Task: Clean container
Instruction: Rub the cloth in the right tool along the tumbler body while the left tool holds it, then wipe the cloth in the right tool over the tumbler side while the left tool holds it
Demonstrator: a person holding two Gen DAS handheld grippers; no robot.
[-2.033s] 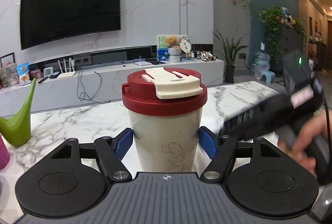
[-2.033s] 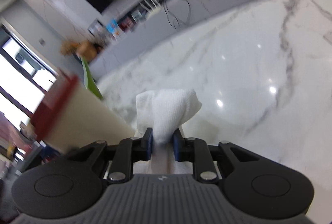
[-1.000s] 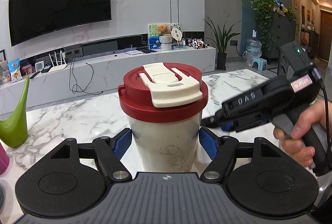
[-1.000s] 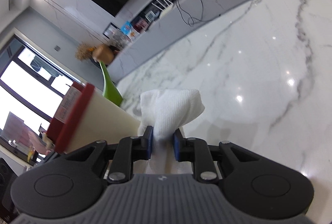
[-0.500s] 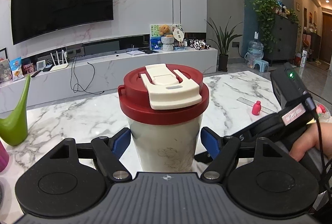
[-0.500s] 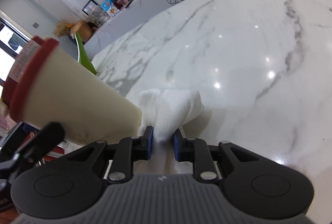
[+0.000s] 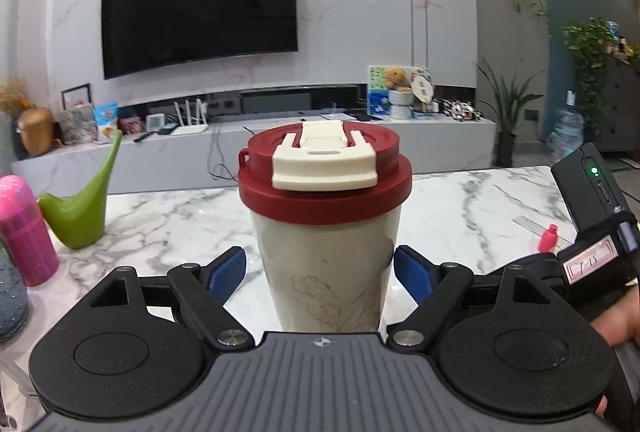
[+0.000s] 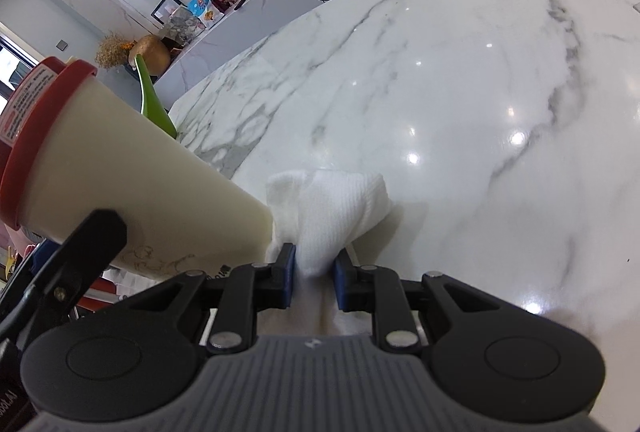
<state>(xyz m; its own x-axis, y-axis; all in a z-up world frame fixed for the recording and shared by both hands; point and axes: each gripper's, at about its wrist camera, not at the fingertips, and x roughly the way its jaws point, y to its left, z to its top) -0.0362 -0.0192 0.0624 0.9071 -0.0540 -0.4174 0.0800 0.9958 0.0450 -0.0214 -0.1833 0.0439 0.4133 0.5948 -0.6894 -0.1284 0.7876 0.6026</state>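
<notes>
From my left wrist camera, my left gripper (image 7: 320,274) stands wide open around the cream cup (image 7: 326,264), its blue pads a little clear of the wall on both sides; the cup stands upright on the marble table (image 7: 472,208) with its red lid (image 7: 325,182) on. A green watering can (image 7: 82,206) sits off to the left. From my right wrist camera, my right gripper (image 8: 314,270) is clamped on a folded white cloth (image 8: 332,212), which touches the cup's (image 8: 132,184) base.
</notes>
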